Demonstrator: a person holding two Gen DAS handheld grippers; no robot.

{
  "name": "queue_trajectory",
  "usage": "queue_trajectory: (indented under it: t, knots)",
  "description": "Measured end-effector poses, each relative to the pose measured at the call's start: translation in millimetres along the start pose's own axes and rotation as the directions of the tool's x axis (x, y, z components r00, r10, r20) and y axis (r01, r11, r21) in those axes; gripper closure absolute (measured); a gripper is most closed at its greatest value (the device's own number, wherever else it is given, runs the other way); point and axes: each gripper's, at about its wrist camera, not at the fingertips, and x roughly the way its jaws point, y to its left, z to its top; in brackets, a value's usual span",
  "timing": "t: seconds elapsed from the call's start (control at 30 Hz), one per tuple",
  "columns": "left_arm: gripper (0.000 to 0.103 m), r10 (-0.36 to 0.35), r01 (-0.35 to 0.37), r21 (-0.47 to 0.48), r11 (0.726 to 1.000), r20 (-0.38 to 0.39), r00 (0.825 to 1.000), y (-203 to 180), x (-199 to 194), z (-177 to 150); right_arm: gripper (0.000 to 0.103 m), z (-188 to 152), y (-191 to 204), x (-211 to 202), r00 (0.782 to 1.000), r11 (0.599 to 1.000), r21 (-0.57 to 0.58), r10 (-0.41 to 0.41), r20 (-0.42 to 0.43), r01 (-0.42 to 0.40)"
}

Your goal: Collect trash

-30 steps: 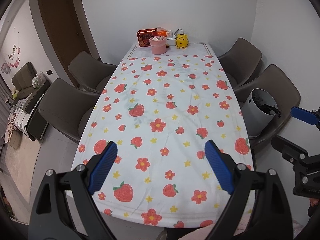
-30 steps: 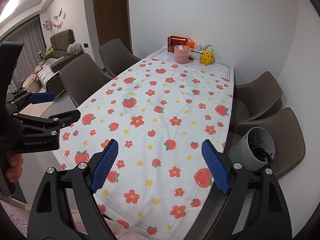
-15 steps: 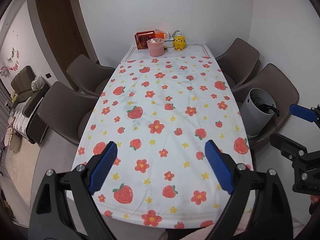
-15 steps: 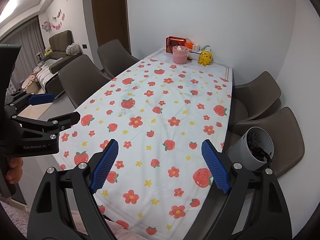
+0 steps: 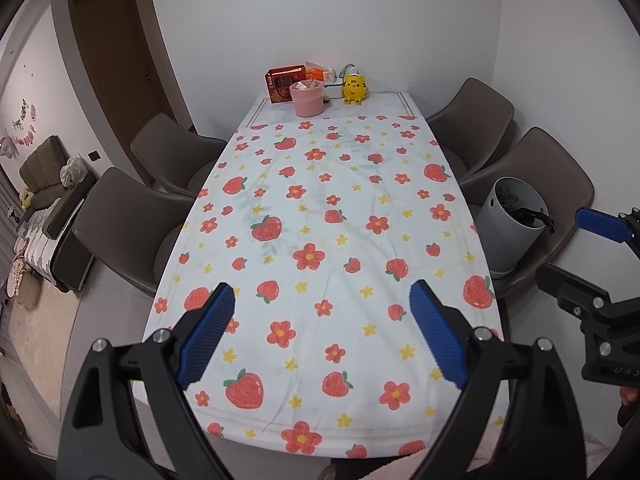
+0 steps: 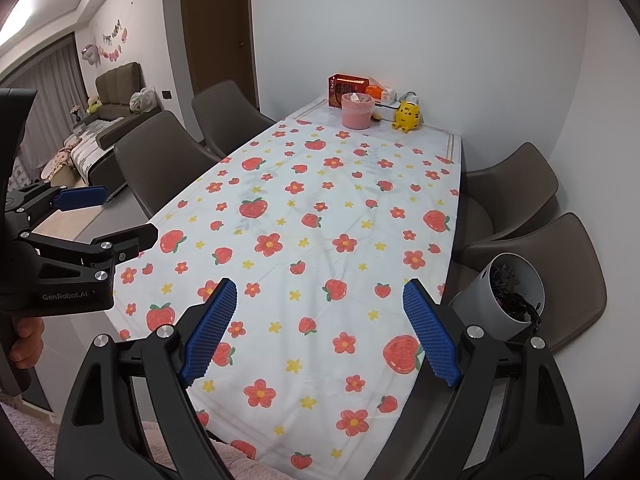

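Observation:
A white bin (image 5: 512,228) lined with a black bag stands tilted on the seat of the near right chair, also in the right wrist view (image 6: 508,296). At the table's far end a pink bucket (image 5: 307,98) holds crumpled paper; the right wrist view shows the bucket (image 6: 357,111) too. My left gripper (image 5: 322,292) hangs open over the near end of the strawberry-print cloth, nothing between its blue pads. My right gripper (image 6: 319,286) is open the same way, to the right of the left. Each shows in the other's view: right gripper (image 5: 560,244), left gripper (image 6: 132,213).
A red box (image 5: 282,84), an orange packet (image 5: 318,72) and a yellow toy (image 5: 355,89) stand by the far wall. Brown chairs line both long sides of the table (image 5: 320,200). A door and a living room with a sofa (image 6: 120,88) lie to the left.

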Motion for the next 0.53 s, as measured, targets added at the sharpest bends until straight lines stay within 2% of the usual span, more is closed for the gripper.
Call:
queue_trajectory:
  t: [0.13, 0.3, 0.53]
  knots:
    - [0.014, 0.001, -0.001, -0.001, 1.000, 0.000, 1.000, -1.3, -0.2, -0.6, 0.021, -0.2, -0.2, -0.3, 1.000, 1.000, 0.002, -0.001, 0.001, 0.001]
    - [0.014, -0.034, 0.034, -0.010, 0.999, -0.008, 0.999, -1.5, -3.1, 3.6, 0.021, -0.2, -0.7, -1.6, 1.000, 1.000, 0.004, -0.001, 0.003, 0.001]
    - [0.014, -0.032, 0.032, -0.011, 0.999, -0.007, 0.999, -1.2, -3.2, 3.6, 0.021, -1.7, -0.6, -2.7, 1.000, 1.000, 0.004, -0.003, 0.004, 0.003]
